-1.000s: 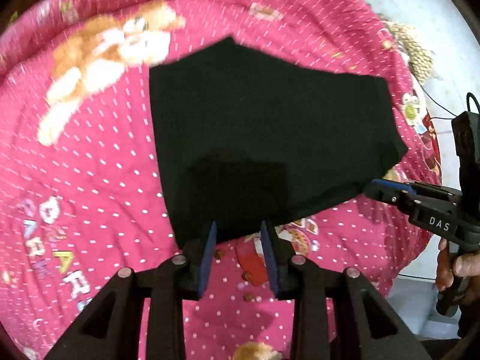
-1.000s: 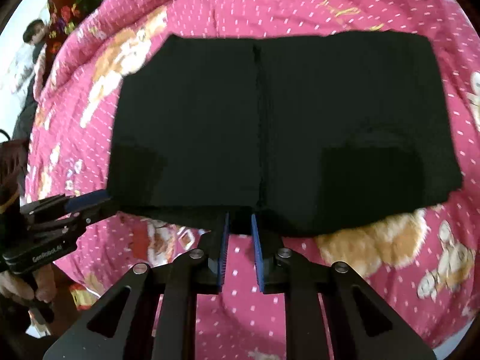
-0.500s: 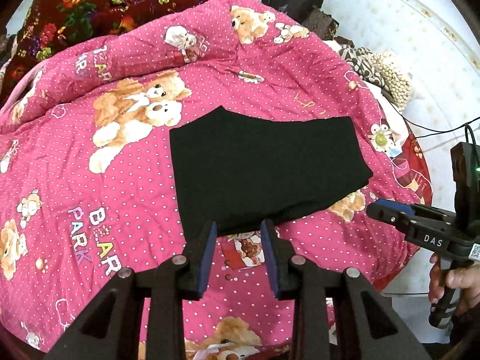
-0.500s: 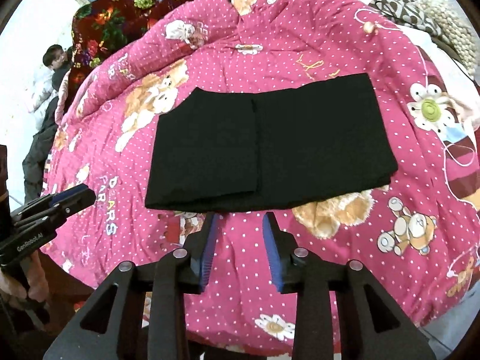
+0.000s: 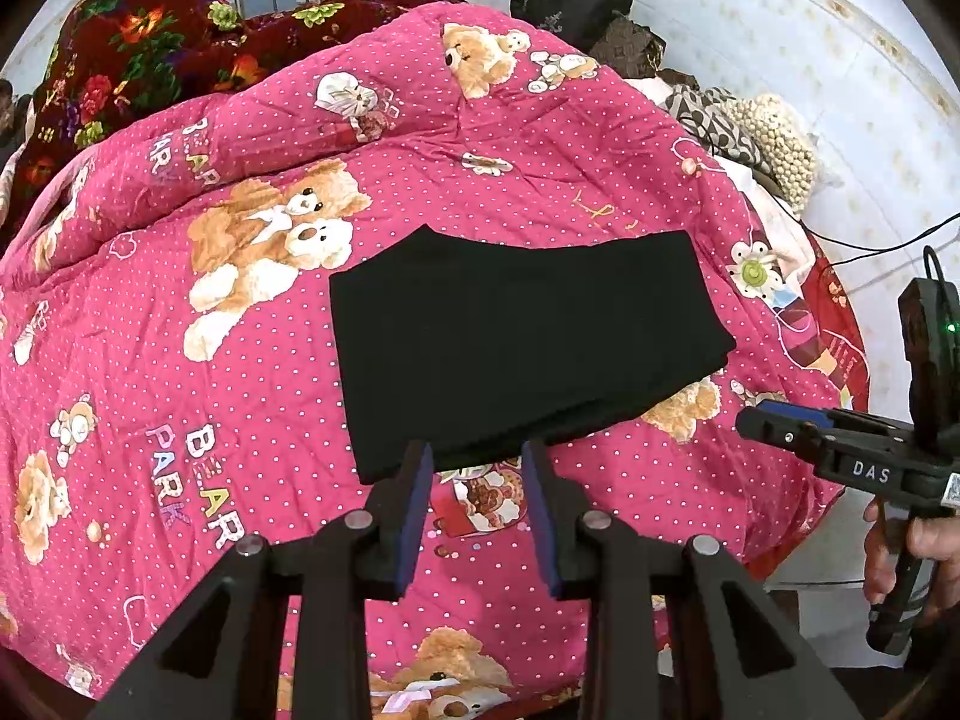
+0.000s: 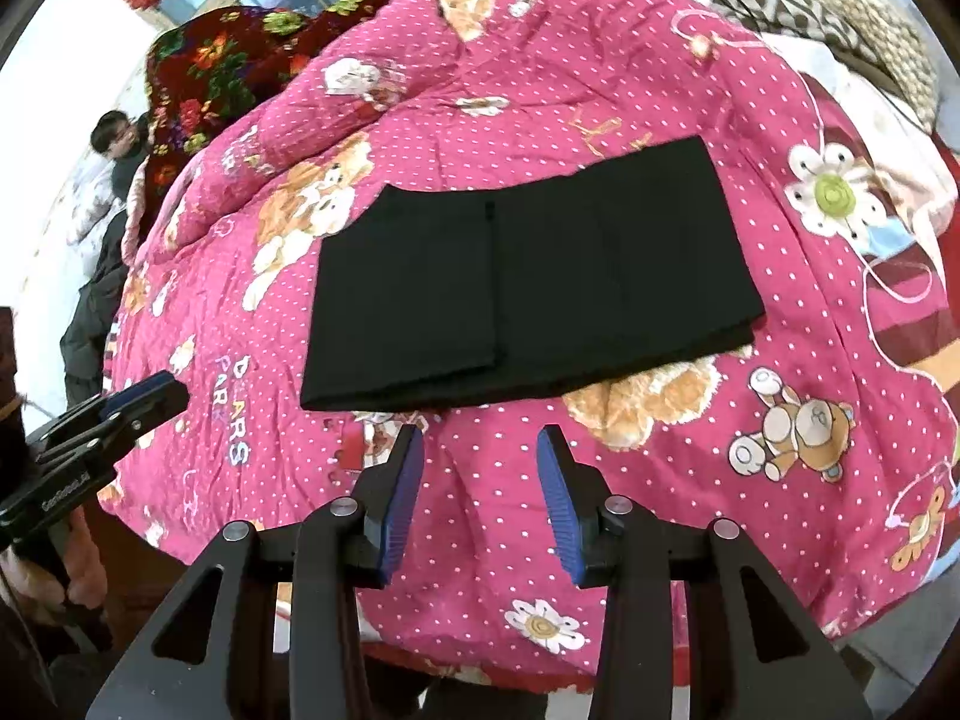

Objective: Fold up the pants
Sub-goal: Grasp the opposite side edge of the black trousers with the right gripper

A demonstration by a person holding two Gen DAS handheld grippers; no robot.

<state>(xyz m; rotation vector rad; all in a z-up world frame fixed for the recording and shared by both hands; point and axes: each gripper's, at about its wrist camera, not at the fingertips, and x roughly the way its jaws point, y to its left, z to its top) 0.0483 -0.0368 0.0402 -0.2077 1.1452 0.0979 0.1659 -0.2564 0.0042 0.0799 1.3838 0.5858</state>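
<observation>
Right wrist view: folded black pants (image 6: 528, 282) lie flat on the pink bear quilt (image 6: 600, 60), beyond the right gripper (image 6: 480, 450), whose empty jaws are opening. Left gripper (image 5: 477, 462) hangs parted and empty, pants just beyond its fingertips.

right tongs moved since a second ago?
Yes. The right tongs backed up and away from the folded black fabric pants; they now hang clear of the near edge, jaws opening.
</observation>
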